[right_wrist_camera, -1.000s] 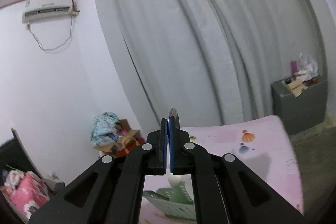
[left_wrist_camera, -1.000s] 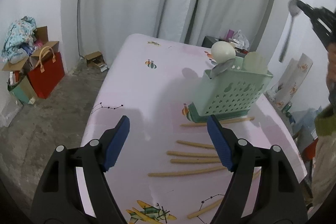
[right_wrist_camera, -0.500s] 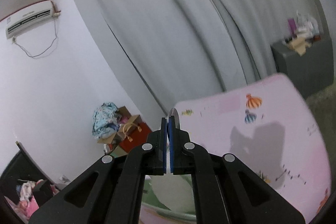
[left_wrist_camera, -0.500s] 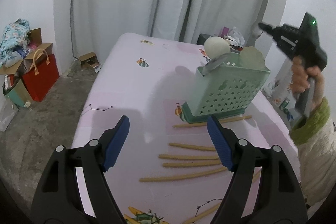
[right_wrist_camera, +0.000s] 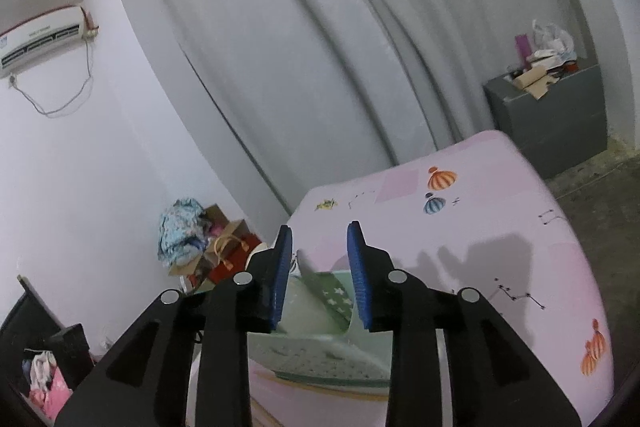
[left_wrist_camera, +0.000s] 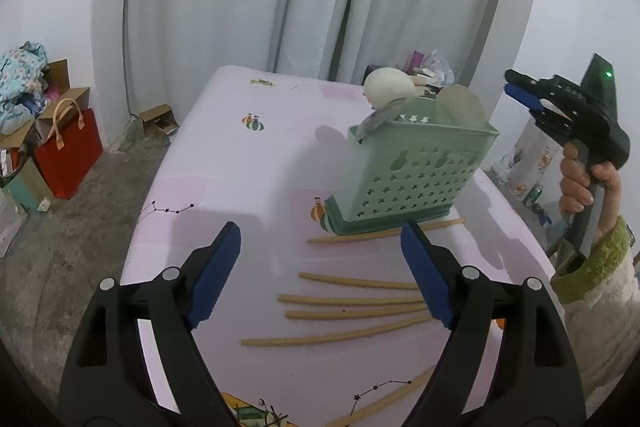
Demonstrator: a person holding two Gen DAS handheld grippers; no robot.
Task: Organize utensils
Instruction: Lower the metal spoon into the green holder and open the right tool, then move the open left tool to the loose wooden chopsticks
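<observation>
With both the left claw [left_wrist_camera: 320, 275] and right claw [right_wrist_camera: 318, 275] gaping empty, the thin tan wooden chopsticks [left_wrist_camera: 352, 301] are lying loose on the pink surface [left_wrist_camera: 240, 163] beside the perforated green plastic caddy [left_wrist_camera: 412, 175], risking rolling away from a careless pinch.

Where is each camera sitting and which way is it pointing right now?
Left wrist: rides on the left tool, looking forward and down over the pink table at the chopsticks and green utensil basket; its own open blue fingers and the person's right hand gripping the right tool show.
Right wrist: rides on the right tool, above the basket, facing the curtain and air conditioner; only its own open fingers show.
Shared: basket, table, curtain, red bag.
</observation>
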